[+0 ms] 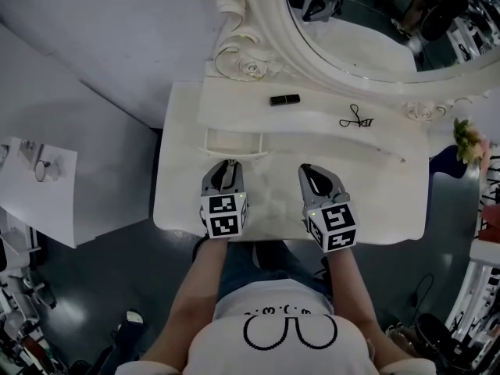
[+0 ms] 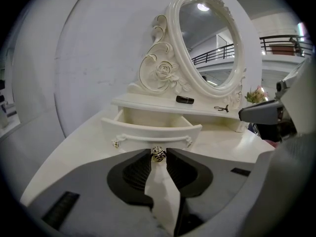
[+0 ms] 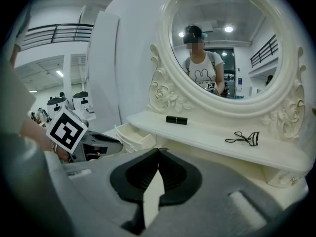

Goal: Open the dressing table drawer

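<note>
The white dressing table (image 1: 187,209) has a small left drawer (image 1: 230,141) that stands pulled out, its inside showing empty (image 2: 148,118). At the middle of the curved drawer front (image 2: 128,132) is a small metal knob (image 2: 158,154). My left gripper (image 2: 158,151) is shut on that knob, one tip on each side. In the head view the left gripper (image 1: 229,165) sits right at the drawer's front. My right gripper (image 1: 307,168) hovers over the tabletop to the right, shut, its tips (image 3: 158,150) meeting with nothing between them.
A black lipstick (image 1: 285,99) and an eyelash curler (image 1: 356,120) lie on the raised shelf under the oval mirror (image 1: 375,22). A white wall stands behind the table. A pale panel (image 1: 47,186) is at the left, and flowers (image 1: 469,141) at the table's right end.
</note>
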Demonstrator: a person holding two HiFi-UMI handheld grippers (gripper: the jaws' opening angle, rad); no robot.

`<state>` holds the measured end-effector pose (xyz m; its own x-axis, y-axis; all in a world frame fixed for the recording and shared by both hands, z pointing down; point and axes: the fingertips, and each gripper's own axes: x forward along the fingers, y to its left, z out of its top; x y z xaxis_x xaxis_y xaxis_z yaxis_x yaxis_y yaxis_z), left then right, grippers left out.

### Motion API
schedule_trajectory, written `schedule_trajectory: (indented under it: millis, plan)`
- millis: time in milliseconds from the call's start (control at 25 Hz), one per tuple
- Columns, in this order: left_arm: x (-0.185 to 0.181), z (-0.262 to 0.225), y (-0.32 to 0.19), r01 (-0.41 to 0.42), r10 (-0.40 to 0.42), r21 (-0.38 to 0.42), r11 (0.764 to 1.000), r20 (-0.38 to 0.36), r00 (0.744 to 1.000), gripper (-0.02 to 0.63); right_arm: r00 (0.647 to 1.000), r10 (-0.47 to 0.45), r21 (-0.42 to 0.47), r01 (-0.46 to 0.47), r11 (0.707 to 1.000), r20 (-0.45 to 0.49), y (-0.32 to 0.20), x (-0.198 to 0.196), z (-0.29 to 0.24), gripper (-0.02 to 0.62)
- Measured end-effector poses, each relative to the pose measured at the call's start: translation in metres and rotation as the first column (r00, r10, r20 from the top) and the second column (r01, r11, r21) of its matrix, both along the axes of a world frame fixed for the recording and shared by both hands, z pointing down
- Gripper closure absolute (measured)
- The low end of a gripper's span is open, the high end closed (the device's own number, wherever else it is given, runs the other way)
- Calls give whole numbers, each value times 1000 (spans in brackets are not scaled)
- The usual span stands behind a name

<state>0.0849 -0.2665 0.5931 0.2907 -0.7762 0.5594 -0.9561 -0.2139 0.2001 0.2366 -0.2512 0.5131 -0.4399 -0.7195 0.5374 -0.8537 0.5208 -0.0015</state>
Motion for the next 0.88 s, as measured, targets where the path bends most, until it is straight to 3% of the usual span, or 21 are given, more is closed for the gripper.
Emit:
schedule_trajectory:
  millis: [440,880]
  plan:
    - [-4,-4,8,3,-3,7,1000,-6,1000,496,1000,-2,3,2,1000,4,3,-8,-4,595]
    - [-49,-62,1,84,-85,121,989,6,996,479,999,14,96,-17,995,31,-13,-11,-43,595]
